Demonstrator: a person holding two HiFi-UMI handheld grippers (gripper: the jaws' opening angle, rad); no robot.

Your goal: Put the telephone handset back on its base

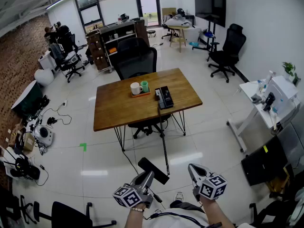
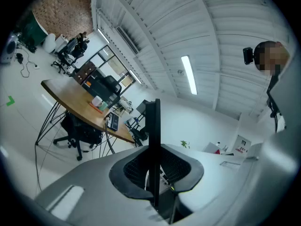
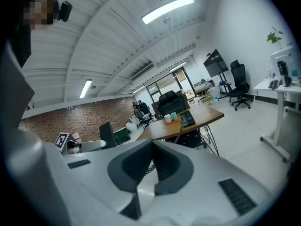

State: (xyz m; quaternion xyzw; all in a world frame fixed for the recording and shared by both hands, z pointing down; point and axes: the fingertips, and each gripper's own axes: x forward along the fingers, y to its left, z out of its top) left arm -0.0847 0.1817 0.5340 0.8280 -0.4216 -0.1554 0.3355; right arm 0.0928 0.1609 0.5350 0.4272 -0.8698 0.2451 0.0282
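Wooden table on white tiled floor; left tongs tight on handset, right tongs together, empty.

Head view looks steeply down – all three share the table.

The slim black plastic telephone handset sits tilted at 6 o'clock, off its flat black rectangular base, which lies at 12 o'clock on the brown wooden table. A coiled black cord joins them.

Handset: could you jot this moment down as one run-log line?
left gripper: shut on handset | right gripper: jaws together | base: on table
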